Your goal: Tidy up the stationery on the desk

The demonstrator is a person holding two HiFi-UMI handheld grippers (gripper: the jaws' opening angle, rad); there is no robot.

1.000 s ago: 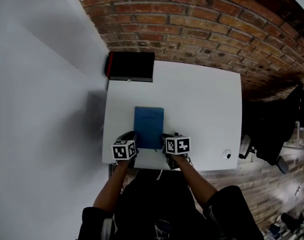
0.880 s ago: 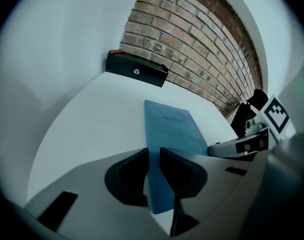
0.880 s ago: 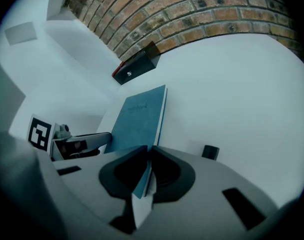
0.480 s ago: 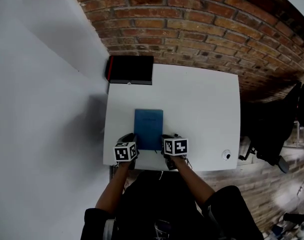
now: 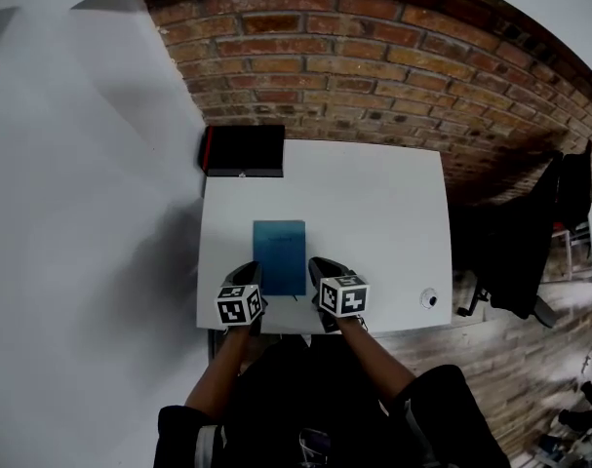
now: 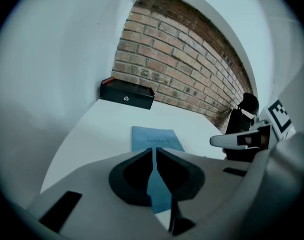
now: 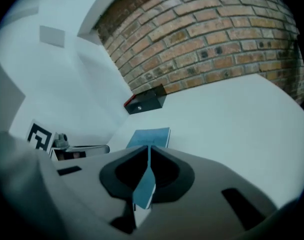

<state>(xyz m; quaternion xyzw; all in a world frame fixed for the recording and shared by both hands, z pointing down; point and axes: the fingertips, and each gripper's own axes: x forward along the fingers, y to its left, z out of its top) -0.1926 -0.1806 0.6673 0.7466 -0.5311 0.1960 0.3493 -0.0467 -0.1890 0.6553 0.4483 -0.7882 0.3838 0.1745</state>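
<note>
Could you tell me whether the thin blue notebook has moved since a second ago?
Yes: the thin blue notebook has tilted, near edge lifted off the white desk.

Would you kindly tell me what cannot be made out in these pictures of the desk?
Near corners of the notebook: head view, covered by the left gripper, whose jaws have just closed further on it, and the right gripper.
Contents of the black box: every view, it is shut.
The small round thing on the desk: head view, too small to identify.

Matt blue paper notebook (image 5: 279,252); smooth white desk (image 5: 383,213); rough red brick wall (image 5: 374,76).
</note>
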